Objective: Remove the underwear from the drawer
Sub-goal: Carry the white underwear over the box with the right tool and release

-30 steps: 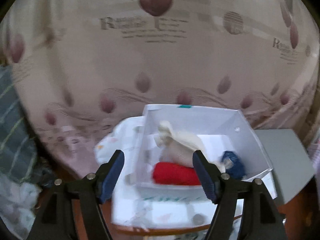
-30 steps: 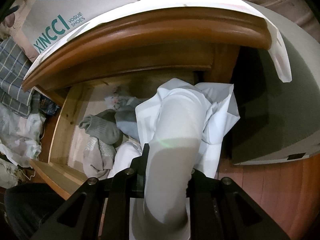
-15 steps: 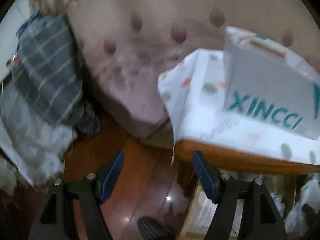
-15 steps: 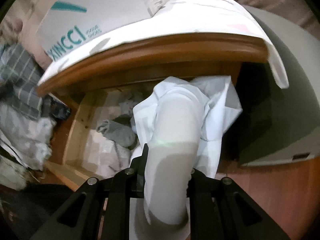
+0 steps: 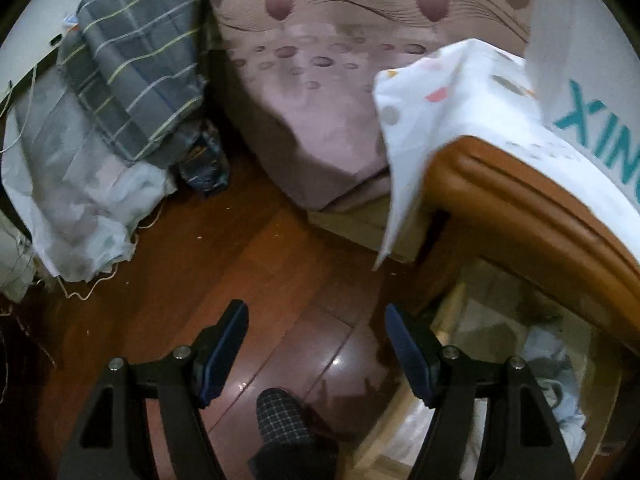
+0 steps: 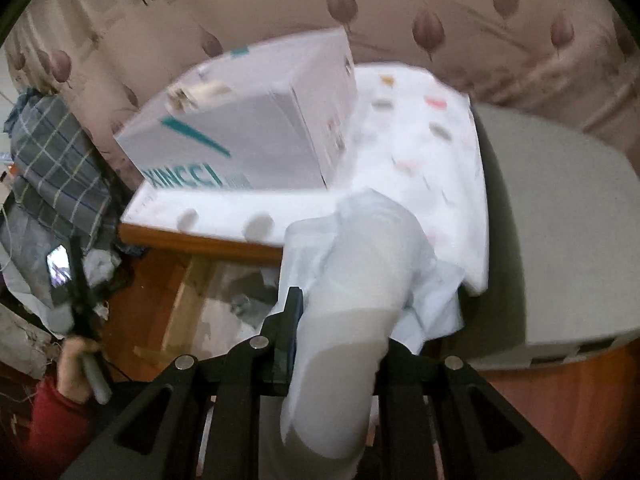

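Item: your right gripper (image 6: 340, 320), jaws clamping tight on pale underwear (image 6: 360, 264), which a second ago was hanging over the open drawer (image 6: 208, 312) and is now riding above the nightstand top (image 6: 208, 242); extraction is looking nearly complete. Your left gripper (image 5: 316, 344), jaws gaping and carrying nothing, is now dropping beside the drawer (image 5: 500, 360), over the floor (image 5: 240, 260).

L gripper (image 5: 316, 350) fingers spread wide, pointing down, R gripper (image 6: 340, 312) fingers clamped on pale cloth
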The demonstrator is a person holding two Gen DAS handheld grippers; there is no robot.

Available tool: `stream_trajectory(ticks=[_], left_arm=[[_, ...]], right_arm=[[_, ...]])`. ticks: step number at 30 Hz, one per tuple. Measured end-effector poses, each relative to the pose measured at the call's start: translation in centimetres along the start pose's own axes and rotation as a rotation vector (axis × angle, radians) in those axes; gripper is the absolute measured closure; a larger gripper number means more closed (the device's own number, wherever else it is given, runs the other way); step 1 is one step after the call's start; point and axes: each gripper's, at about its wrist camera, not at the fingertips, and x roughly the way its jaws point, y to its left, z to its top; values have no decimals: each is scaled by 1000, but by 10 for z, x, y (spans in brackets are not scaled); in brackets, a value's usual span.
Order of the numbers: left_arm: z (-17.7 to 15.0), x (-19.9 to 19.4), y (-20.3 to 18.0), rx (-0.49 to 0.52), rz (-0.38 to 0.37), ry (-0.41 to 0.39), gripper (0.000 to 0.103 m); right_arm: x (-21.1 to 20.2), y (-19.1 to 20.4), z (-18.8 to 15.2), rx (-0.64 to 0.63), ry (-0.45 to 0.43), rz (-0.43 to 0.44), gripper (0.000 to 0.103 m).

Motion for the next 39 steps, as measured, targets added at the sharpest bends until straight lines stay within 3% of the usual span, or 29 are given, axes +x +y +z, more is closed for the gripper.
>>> stream_trajectory(ticks=[6, 14, 18, 22, 26, 30, 35, 39], left_arm=[[0, -1, 13, -36, 72, -15, 30], [5, 4, 16, -46, 72, 18, 30], [6, 5, 16, -41, 82, 10, 30], [9, 6, 25, -68, 98, 10, 30], [10, 8, 40, -127, 131, 25, 30], [11, 8, 54, -178, 155, 25, 30], [11, 9, 56, -172, 180, 29, 30], [11, 10, 55, -173, 184, 40, 30]], right_arm=[[-18, 30, 56, -47, -86, 15, 89], [-37, 84, 140, -161, -212, 2, 90], [-27, 105, 177, -193, -240, -21, 90], [7, 110, 208, -190, -213, -65, 90], [50, 106, 217, -194, -150, -119, 90], [92, 100, 217, -185, -73, -154, 89], [119, 92, 213, -172, -7, -193, 87], [133, 87, 207, -161, 34, -215, 76]])
